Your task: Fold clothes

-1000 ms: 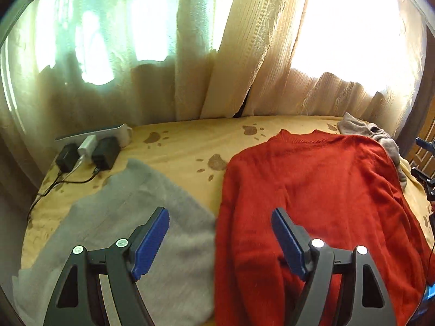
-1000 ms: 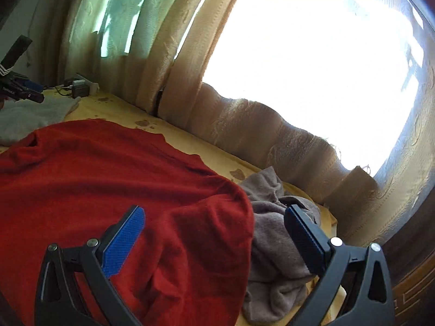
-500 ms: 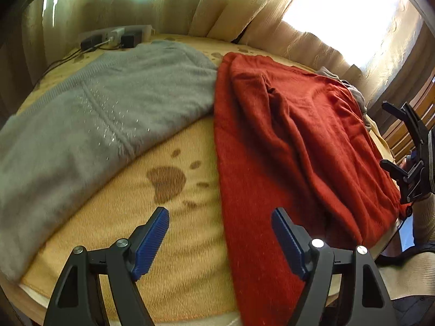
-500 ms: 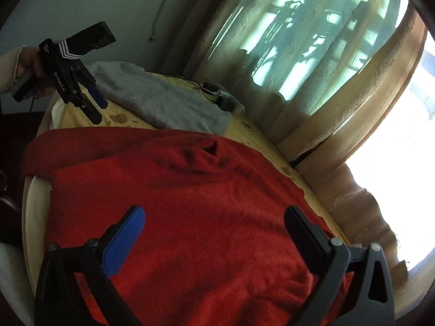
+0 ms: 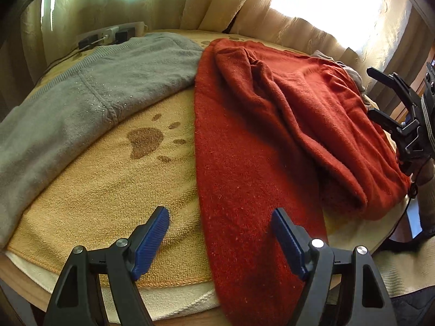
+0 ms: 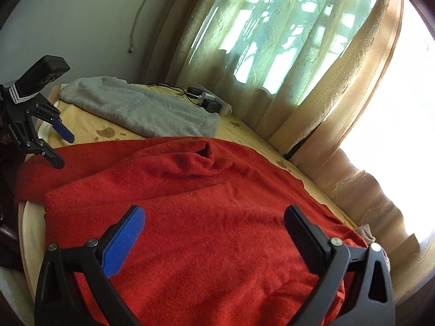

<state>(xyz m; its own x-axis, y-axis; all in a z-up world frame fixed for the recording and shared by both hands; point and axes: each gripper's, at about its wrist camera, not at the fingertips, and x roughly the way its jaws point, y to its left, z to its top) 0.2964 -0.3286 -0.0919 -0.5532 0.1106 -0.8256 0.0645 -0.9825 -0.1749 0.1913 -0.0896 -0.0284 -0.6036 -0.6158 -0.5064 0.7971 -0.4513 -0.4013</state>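
I've got 2 grippers with nothing in them: the left gripper (image 5: 218, 237) and right gripper (image 6: 213, 229), fingers spread wide, hover over the rumpled red knit sweater (image 6: 206, 217) on the yellow paw-print blanket (image 5: 114, 184), probably lining up on its near hem.

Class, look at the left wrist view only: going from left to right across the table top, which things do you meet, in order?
Grey sweater → paw-print pattern on the yellow cloth → red sweater → right gripper at the right edge.
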